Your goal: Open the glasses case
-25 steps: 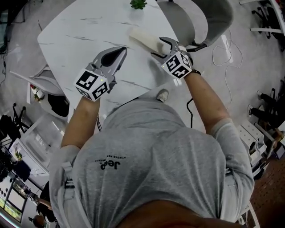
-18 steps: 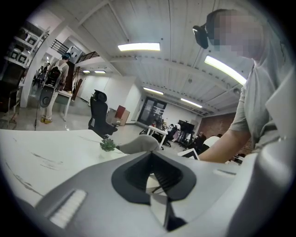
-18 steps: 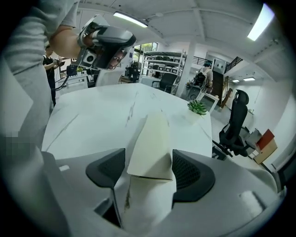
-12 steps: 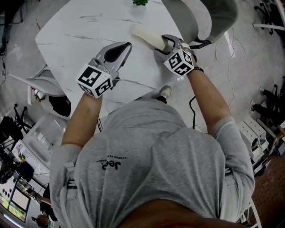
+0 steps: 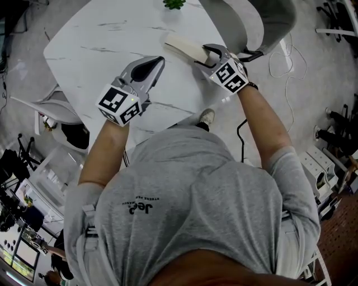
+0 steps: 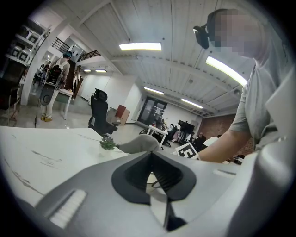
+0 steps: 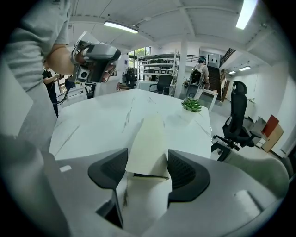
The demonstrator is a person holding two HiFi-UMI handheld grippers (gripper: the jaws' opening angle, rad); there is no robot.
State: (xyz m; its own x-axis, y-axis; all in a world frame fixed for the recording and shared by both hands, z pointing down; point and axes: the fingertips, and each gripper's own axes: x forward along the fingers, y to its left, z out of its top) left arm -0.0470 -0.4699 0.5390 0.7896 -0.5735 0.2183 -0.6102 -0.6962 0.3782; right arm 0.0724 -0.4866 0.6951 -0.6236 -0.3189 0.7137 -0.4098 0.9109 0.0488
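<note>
The near end of the glasses case (image 5: 182,46) was covered by the right gripper (image 5: 206,56) in the head view, so only its far part showed there. In the right gripper view the same end ran under the gripper's body, where a thin dark seam crossed it. Whether that seam was a gap could not be told. The small plant (image 5: 174,4) was cut off by the top edge of the head view, and so was the grey chair (image 5: 251,22) beyond the surface (image 5: 112,39).

The cream case lay flat near the right edge of the white marbled surface. Its long axis ran away from the person, slanting up and to the left in the head view, and its far end pointed roughly toward the plant. The case looked closed, and nothing inside it could be seen.

The right fingers stood wide, one on each side of the case's near end, and had just been closing. The case filled the space between them, and its edges appeared to meet both pads.

The left gripper (image 5: 159,58) hung above the surface to the left, well apart from the case. Its fingers were together at the tips with nothing between them.
</note>
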